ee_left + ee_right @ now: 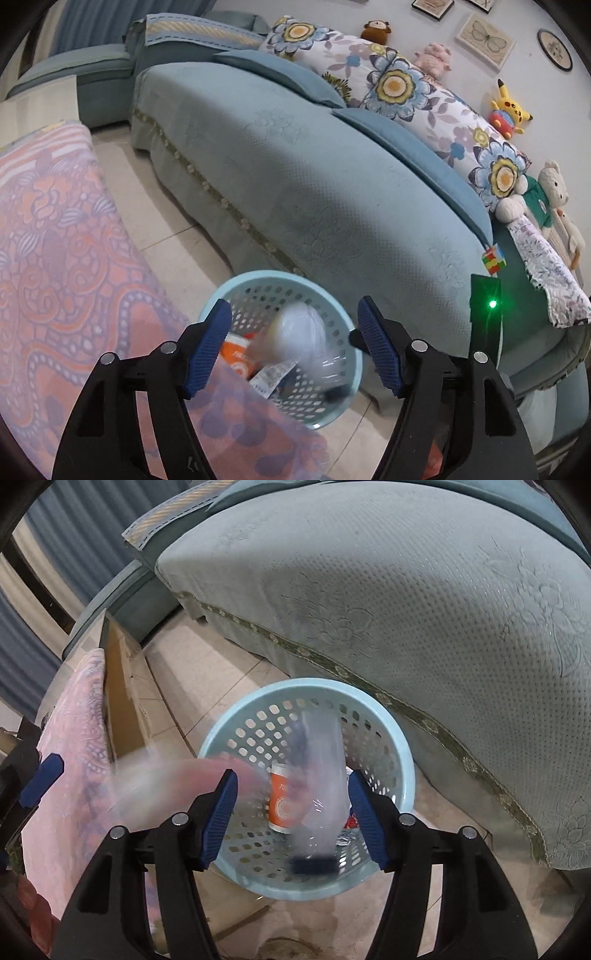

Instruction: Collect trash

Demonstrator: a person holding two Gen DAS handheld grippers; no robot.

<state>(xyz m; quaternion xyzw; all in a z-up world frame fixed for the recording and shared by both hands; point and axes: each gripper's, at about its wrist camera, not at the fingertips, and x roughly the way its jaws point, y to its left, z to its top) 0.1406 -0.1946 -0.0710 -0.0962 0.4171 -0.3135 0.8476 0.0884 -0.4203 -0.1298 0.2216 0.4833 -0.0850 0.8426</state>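
Note:
A light blue perforated basket (266, 275) (306, 683) stands on the tiled floor in front of the sofa. Inside it lie an orange can (282, 801) (236, 356) and paper scraps. My left gripper (293, 306) hangs open above the basket; a blurred white wad (303, 328) is below its fingers and touches neither pad. My right gripper (292, 775) is open over the same basket. A blurred clear plastic bottle (325, 775) with a dark cap (314, 866) is between and below its pads, free of them. The left gripper's blue pad (40, 775) shows at the far left.
A teal-covered sofa (295, 166) runs behind the basket, with flowered cushions, plush toys and a puzzle cube (493, 260). A pink patterned cloth (55, 240) covers a surface at the left. A cardboard box (122, 686) stands by it on the floor.

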